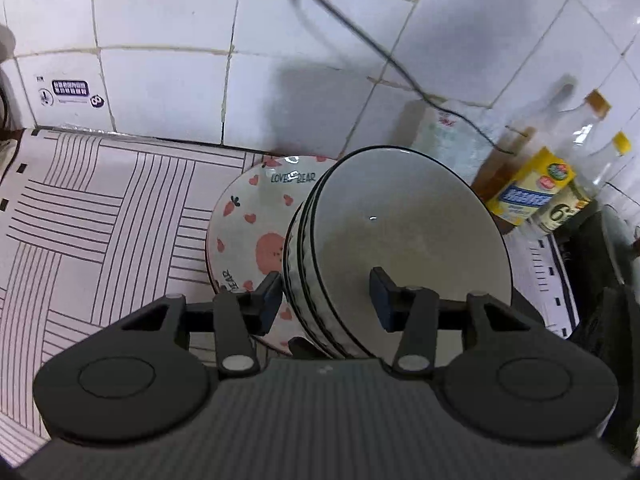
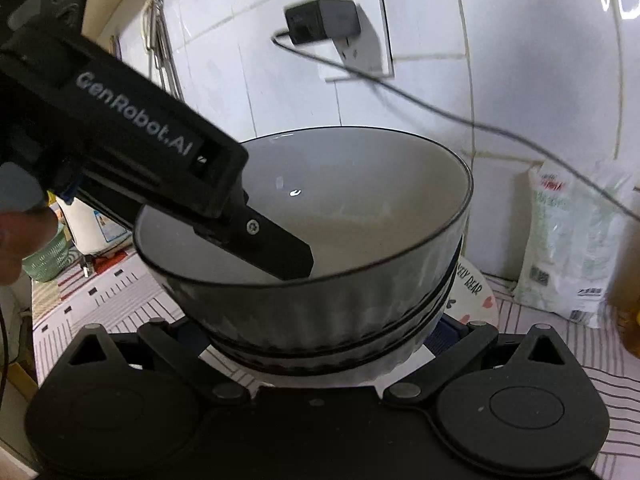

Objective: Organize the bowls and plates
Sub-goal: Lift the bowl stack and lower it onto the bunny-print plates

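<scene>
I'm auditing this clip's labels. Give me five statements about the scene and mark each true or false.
1. The grey bowls are nested in a stack. True.
2. One finger of the left tongs reaches inside the top bowl. True.
3. The bear plate is patterned with blue stars. False: pink hearts.
4. The wall socket is unused. False: a black charger is plugged in.
5. The top bowl holds soup. False: it is empty.

A stack of grey ribbed bowls (image 1: 400, 240) with dark rims is nested together and tilted. Just beside it, partly covered, a white plate (image 1: 252, 216) printed with pink hearts and a bear is seen.
</scene>
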The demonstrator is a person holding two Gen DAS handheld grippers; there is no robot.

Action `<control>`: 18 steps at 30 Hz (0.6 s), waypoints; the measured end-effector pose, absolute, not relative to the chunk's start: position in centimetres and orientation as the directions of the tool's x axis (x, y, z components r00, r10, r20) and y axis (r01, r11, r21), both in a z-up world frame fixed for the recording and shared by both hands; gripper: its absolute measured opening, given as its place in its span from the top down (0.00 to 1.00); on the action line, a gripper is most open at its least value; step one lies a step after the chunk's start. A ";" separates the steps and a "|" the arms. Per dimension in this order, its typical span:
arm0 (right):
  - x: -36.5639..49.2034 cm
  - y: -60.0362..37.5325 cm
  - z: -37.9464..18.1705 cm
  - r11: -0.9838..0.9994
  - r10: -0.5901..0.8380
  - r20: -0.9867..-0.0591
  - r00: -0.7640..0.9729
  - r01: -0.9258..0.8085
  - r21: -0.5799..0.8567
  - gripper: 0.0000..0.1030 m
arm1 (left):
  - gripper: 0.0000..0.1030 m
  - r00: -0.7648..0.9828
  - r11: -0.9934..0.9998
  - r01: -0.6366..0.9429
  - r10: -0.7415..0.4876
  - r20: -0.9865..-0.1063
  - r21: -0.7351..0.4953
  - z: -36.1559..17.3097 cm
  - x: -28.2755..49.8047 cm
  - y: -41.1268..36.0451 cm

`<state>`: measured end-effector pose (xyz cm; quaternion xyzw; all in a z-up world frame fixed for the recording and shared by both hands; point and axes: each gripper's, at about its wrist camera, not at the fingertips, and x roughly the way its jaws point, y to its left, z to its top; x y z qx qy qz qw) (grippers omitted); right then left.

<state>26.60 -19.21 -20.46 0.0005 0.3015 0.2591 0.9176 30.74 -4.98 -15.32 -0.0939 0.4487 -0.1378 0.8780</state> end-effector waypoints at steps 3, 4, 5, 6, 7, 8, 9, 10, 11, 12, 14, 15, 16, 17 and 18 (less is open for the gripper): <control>27.6 -19.0 -21.5 0.860 0.473 -0.569 0.672 -0.492 0.134 0.00 | 0.55 0.558 0.944 0.125 -0.320 -0.766 -0.304 -16.5 31.7 -4.7; 27.9 -18.8 -21.8 0.858 0.471 -0.577 0.668 -0.498 0.125 0.00 | 0.55 0.566 0.946 0.116 -0.314 -0.762 -0.303 -16.8 31.9 -4.7; 28.2 -18.7 -22.1 0.857 0.471 -0.580 0.665 -0.500 0.123 0.00 | 0.55 0.572 0.948 0.111 -0.307 -0.761 -0.299 -17.2 32.0 -4.8; 28.5 -18.7 -22.5 0.857 0.473 -0.582 0.662 -0.500 0.127 0.00 | 0.55 0.575 0.951 0.109 -0.298 -0.762 -0.290 -17.4 32.2 -4.9; 28.8 -18.6 -22.7 0.855 0.476 -0.585 0.656 -0.501 0.133 0.00 | 0.55 0.576 0.953 0.107 -0.291 -0.764 -0.283 -17.6 32.5 -5.0; 29.1 -18.5 -23.0 0.854 0.477 -0.592 0.650 -0.502 0.137 0.00 | 0.55 0.577 0.954 0.104 -0.289 -0.764 -0.282 -17.9 32.7 -5.0; 29.4 -18.4 -23.3 0.855 0.473 -0.598 0.647 -0.501 0.135 0.00 | 0.55 0.576 0.953 0.101 -0.290 -0.764 -0.286 -18.1 33.0 -5.0; 29.6 -18.2 -23.4 0.857 0.468 -0.600 0.648 -0.499 0.129 0.00 | 0.55 0.573 0.951 0.093 -0.293 -0.766 -0.294 -18.3 33.4 -5.0; 29.8 -18.1 -23.6 0.859 0.463 -0.603 0.650 -0.497 0.124 0.00 | 0.55 0.571 0.950 0.092 -0.295 -0.766 -0.297 -18.5 33.6 -4.9; 29.9 -18.1 -23.8 0.860 0.459 -0.605 0.651 -0.497 0.118 0.00 | 0.55 0.571 0.950 0.094 -0.296 -0.766 -0.297 -18.7 33.8 -5.0; 30.0 -18.1 -23.8 0.863 0.454 -0.607 0.652 -0.491 0.117 0.00 | 0.55 0.575 0.953 0.099 -0.290 -0.765 -0.287 -18.9 34.1 -5.3; 30.1 -18.1 -23.9 0.865 0.451 -0.609 0.652 -0.488 0.118 0.00 | 0.55 0.575 0.954 0.103 -0.288 -0.765 -0.282 -18.9 34.0 -5.5; 30.2 -18.2 -24.0 0.866 0.449 -0.612 0.652 -0.486 0.118 0.00 | 0.55 0.579 0.954 0.108 -0.288 -0.762 -0.279 -18.9 34.2 -5.6; 30.3 -18.3 -24.1 0.867 0.447 -0.611 0.654 -0.484 0.116 0.00 | 0.55 0.582 0.955 0.106 -0.286 -0.761 -0.278 -18.8 34.4 -5.7; 30.4 -18.4 -24.1 0.870 0.444 -0.607 0.659 -0.480 0.115 0.00 | 0.55 0.584 0.956 0.105 -0.283 -0.761 -0.274 -18.7 34.5 -5.8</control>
